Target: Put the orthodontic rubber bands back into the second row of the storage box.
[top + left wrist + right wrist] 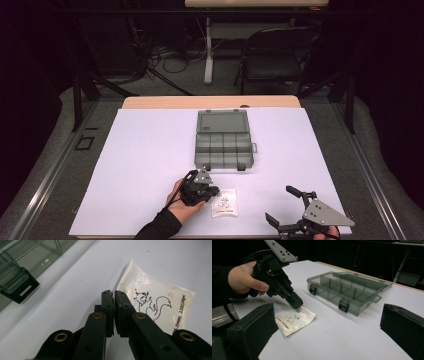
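Observation:
A small clear plastic bag (pixel 224 204) printed with a squirrel drawing lies flat on the white table near the front edge. My left gripper (pixel 215 192) angles down onto the bag's left edge, and in the left gripper view its jaws (pixel 114 293) are pressed together over that edge of the bag (pixel 155 297). The right gripper view shows the same gripper's (pixel 297 305) tip on the bag's (pixel 294 318) far corner. My right gripper (pixel 282 206) rests at the front right, its jaws spread wide and empty, seen also in its own view (pixel 327 312).
A smoky transparent compartment box (pixel 223 167) lies open mid-table with its lid folded back and its dividers visible (pixel 359 307). One black latch (pixel 17 285) shows close to my left gripper. A folding chair (pixel 280 55) and a table leg stand beyond the far edge.

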{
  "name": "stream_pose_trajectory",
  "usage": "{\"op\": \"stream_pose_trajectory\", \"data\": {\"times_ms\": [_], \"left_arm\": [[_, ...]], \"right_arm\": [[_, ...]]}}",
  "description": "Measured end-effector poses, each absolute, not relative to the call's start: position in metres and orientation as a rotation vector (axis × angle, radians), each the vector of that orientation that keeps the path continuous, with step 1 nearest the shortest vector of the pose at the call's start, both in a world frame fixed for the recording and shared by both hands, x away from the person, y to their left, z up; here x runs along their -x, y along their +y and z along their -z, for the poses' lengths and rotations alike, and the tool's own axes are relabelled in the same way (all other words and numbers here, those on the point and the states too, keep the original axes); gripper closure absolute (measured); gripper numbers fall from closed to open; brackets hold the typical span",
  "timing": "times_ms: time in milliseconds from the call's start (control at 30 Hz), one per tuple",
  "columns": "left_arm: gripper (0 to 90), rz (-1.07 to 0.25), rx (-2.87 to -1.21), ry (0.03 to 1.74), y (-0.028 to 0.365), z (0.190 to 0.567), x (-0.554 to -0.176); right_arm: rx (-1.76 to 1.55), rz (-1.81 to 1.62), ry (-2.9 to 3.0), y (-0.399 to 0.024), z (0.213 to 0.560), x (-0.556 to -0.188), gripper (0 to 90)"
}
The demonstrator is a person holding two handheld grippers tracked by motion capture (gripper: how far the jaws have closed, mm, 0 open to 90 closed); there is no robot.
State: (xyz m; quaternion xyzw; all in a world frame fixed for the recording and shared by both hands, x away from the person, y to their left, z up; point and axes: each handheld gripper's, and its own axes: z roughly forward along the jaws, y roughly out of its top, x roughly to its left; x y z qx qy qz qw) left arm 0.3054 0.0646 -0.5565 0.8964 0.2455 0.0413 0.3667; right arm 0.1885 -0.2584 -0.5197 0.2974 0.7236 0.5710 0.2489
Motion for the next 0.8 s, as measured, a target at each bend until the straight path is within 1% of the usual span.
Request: {"op": "stream_pose_trajectory", "data": {"times_ms": [400,800], "left_arm": [[89.5,-0.094,-2.277,0.604,0.07,0.549,-0.305],[89.6,-0.137,-2.191,0.565,0.086,0.518,-0.297]], "right_arm": [[-0.813,-1.562,1.966,-0.258,0.52,-0.188,0.0],[-0.809,-1.54,1.983,-0.26,0.518,-0.188,0.0]]}}
